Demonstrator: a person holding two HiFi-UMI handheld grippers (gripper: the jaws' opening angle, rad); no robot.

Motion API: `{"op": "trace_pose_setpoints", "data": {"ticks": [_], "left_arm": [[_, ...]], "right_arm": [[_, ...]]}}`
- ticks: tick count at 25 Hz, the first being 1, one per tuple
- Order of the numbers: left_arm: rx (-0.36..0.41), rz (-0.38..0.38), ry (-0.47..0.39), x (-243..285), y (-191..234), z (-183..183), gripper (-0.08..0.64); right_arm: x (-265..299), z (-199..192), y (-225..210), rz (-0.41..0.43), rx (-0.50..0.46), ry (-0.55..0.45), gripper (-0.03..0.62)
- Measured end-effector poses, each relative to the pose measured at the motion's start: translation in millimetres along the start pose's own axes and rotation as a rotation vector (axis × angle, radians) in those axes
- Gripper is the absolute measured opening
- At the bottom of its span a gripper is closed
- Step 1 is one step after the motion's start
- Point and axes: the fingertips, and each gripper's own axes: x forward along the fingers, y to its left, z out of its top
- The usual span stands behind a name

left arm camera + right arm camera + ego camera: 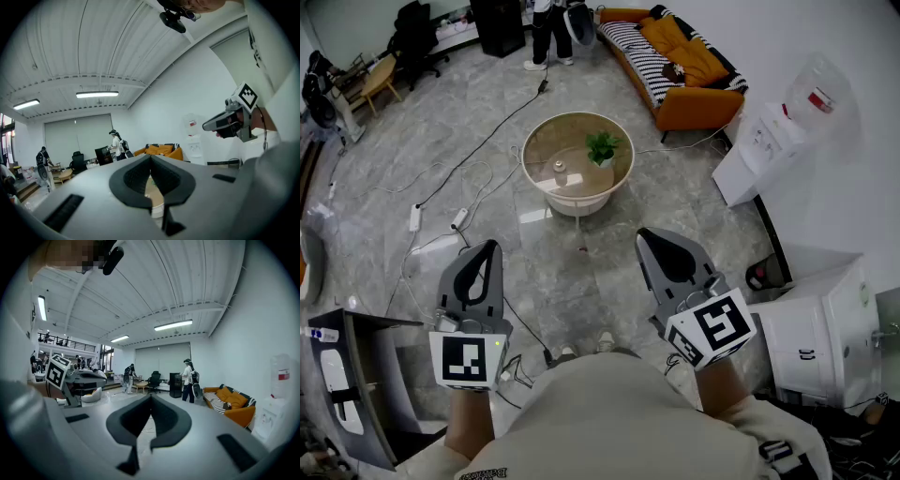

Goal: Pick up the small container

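1. your left gripper (490,247) is clenched, jaws pressed together with nothing between them. you hold it low by your waist, pointing forward over the floor.
2. your right gripper (643,234) is closed and empty too, beside the left one and angled slightly inward.
3. the small container (560,172) sits on the round table (546,139) ahead of you, well apart from both grippers and just left of the potted plant (602,147).
4. it seems to stand upright, long axis vertical, top pointing up; it's too small to tell more.
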Motion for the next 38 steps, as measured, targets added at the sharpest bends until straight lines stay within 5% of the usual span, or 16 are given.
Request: {"op": "trace_pose_setpoints", "data": {"ticks": [23,38], "left_arm": [[0.018,-0.006,0.022,68,-87,12,0.006],[0.027,-0.016,0.042,109,-85,-18,0.006]], "right_arm": [[-19,-30,-77,0.097,0.01,0.012,-0.003],[16,-64,-100,0.093,0.036,0.019,-0.003]]}}
